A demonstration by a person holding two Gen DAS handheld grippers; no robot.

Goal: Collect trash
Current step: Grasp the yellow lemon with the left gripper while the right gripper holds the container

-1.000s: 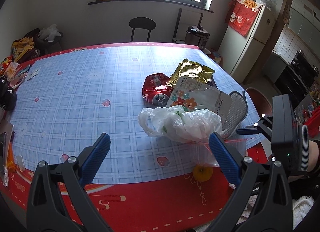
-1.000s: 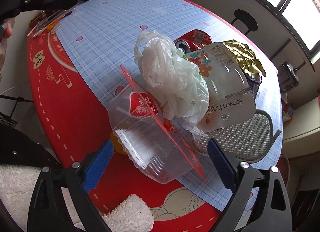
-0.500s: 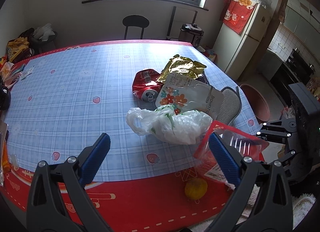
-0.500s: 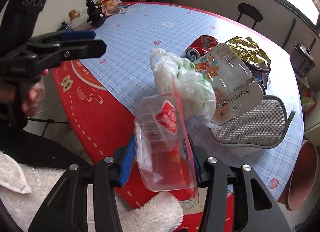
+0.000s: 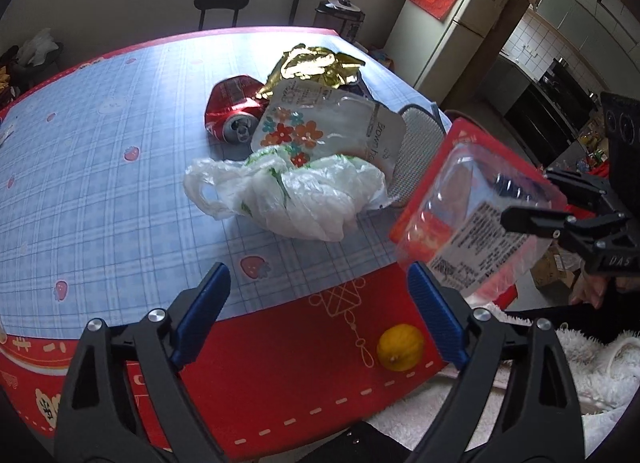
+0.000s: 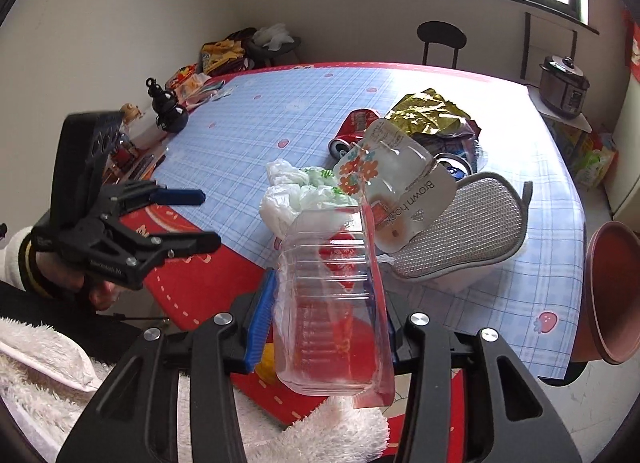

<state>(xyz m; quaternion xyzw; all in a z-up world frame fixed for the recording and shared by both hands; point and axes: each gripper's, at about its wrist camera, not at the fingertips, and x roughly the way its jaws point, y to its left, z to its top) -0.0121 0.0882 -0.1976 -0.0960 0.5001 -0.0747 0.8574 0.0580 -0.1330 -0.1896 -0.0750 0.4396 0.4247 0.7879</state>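
My right gripper (image 6: 326, 323) is shut on a clear plastic clamshell box with a red rim (image 6: 334, 299) and holds it off the table's near edge; the box also shows in the left wrist view (image 5: 476, 207). My left gripper (image 5: 316, 315) is open and empty above the red table border. On the blue checked cloth lie a crumpled white plastic bag (image 5: 288, 195), a flowered clear pouch (image 5: 320, 131), a crushed red can (image 5: 232, 111) and a gold foil wrapper (image 5: 312, 67).
A small yellow fruit (image 5: 400, 347) sits near the table's front edge. A grey mesh pad (image 6: 460, 231) lies right of the trash. A terracotta bin (image 6: 612, 295) stands beside the table at the right. A black gourd ornament (image 6: 168, 111) and snack packets sit at the far left.
My right gripper closed on the clamshell box and lifted it up off the table toward the near right. My left gripper stayed open and tilted down toward the table edge.
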